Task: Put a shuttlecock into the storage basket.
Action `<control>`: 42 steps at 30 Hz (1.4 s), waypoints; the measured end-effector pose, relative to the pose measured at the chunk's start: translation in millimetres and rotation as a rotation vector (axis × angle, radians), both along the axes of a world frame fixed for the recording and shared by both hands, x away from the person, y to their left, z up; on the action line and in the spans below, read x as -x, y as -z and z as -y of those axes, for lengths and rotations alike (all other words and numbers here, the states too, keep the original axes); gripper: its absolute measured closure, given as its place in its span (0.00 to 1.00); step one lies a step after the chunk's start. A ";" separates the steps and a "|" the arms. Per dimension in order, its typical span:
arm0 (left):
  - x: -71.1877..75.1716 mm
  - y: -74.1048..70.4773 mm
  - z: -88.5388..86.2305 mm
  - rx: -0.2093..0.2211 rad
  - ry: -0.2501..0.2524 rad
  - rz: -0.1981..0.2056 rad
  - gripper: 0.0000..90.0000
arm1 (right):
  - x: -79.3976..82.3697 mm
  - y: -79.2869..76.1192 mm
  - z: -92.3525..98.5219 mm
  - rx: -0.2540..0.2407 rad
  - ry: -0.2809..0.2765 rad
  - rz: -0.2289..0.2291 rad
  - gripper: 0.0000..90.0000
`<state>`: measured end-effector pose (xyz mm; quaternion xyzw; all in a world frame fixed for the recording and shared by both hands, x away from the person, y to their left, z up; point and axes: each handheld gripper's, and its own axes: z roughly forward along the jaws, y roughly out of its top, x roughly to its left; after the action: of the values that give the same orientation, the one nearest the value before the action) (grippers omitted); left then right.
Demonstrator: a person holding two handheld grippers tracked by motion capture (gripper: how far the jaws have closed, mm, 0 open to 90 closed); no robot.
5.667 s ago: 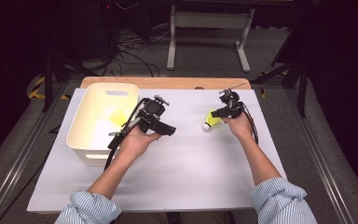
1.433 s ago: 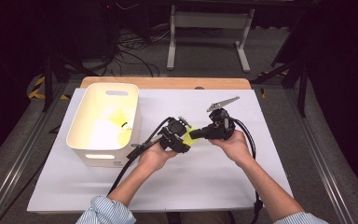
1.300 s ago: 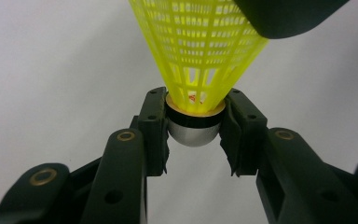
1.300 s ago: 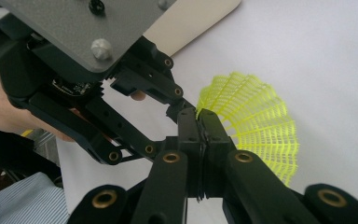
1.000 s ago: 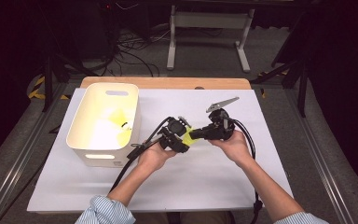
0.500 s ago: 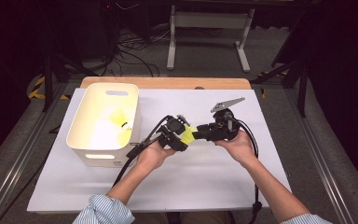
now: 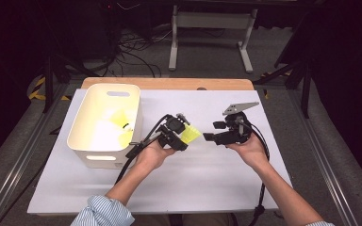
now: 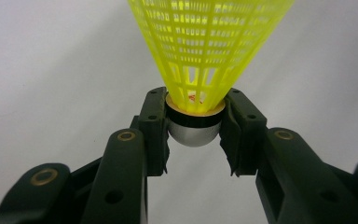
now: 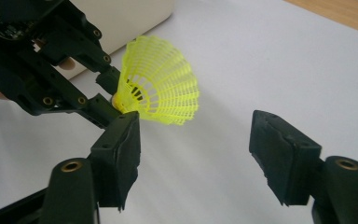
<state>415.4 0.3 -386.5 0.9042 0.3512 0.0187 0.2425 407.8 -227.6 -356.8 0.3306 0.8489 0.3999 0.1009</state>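
Shuttlecock (image 8: 200, 51) is clamped at its cork base in the left claw (image 8: 195, 125), held above the desk (image 7: 217, 188) just right of the white bin (image 7: 82, 153), which has another yellow shuttlecock (image 7: 120, 123) inside. Right claw (image 9: 196, 158) has just been opening, jaws apart with nothing between them, skirt just beyond its left pad. Risks: rounded cork gives little purchase, so it may squirt out; right pad could snag the mesh skirt while backing off and twist it loose.

The high view looks down on the table (image 7: 217, 188); both close tool views share the shuttlecock (image 8: 205, 42).
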 end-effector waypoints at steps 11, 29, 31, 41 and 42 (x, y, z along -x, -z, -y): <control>-0.6 -5.4 -9.2 -0.003 -0.021 0.004 0.72 | 9.3 10.2 8.5 -0.010 0.033 0.057 0.32; -7.2 -15.6 -11.4 0.019 -0.045 0.004 0.72 | 44.6 34.4 42.3 -0.054 0.111 0.163 0.25; -5.5 -16.8 -11.6 0.014 -0.046 0.008 0.72 | 49.2 35.5 45.8 -0.063 0.118 0.172 0.25; -7.5 -19.4 -16.9 0.023 -0.062 0.007 0.72 | 58.6 45.3 55.5 -0.074 0.142 0.190 0.23; -7.1 -20.0 -17.2 0.024 -0.064 0.009 0.72 | 59.2 46.6 56.2 -0.075 0.144 0.189 0.23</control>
<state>422.5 17.4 -366.5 0.8894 0.3791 0.0263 0.2541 348.6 -283.8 -403.4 0.3552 0.7942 0.4523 0.1963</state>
